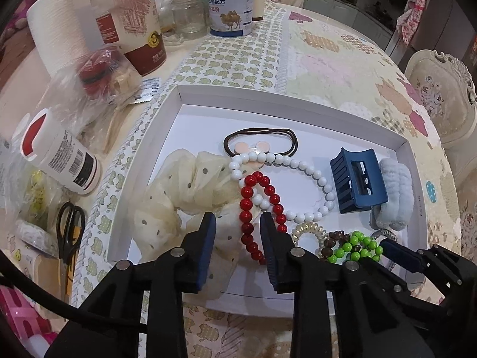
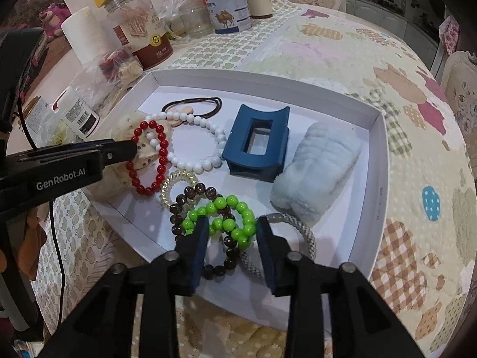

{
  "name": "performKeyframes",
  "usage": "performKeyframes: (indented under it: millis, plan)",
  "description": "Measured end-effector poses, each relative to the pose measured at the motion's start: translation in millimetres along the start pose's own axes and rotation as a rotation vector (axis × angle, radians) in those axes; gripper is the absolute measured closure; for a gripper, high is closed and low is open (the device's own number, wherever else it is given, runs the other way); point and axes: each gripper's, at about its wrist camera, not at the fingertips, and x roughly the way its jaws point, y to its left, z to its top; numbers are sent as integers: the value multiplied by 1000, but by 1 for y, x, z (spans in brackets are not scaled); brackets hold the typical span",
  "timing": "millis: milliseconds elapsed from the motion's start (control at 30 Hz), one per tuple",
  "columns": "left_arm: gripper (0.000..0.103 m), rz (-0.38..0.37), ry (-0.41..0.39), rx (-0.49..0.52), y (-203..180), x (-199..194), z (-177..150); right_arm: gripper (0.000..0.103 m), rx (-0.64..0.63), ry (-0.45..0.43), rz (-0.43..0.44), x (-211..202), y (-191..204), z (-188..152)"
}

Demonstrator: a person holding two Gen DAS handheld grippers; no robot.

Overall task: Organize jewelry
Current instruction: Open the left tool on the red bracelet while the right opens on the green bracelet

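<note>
Quilted table [image 2: 342, 59] carries a white tray [image 2: 378, 179] of jewelry; left tool [image 1: 237, 223] gapes astride the red bead bracelet [image 1: 253, 208], right tool [image 2: 229, 229] gapes over the green bead bracelet [image 2: 235, 217], seemingly poised to separate tangled pieces.

bead bracelets [image 2: 150, 158]: 4 | hair ties [image 2: 193, 106]: 5 | claw clip [image 2: 256, 143]: 1 | tray [image 2: 378, 161]: 1

- White tray [image 1: 298, 98] holds red bead bracelet [image 1: 247, 208], white bead bracelet [image 1: 313, 176], lime-green bead bracelet [image 2: 235, 223].
- Navy-blue hair claw [image 2: 256, 143]; pale-blue fluffy scrunchie [image 2: 316, 167]; cream dotted scrunchie [image 1: 184, 185].
- Bench cloth [image 2: 372, 59]: pastel checked patchwork.
</note>
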Motion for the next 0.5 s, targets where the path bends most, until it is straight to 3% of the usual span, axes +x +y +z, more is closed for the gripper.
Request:
performKeyframes:
  millis: [500]
  plan:
    - [76,23,-58,-18,-1,-32,-10,57,70,-117,-39,-41,0,0]
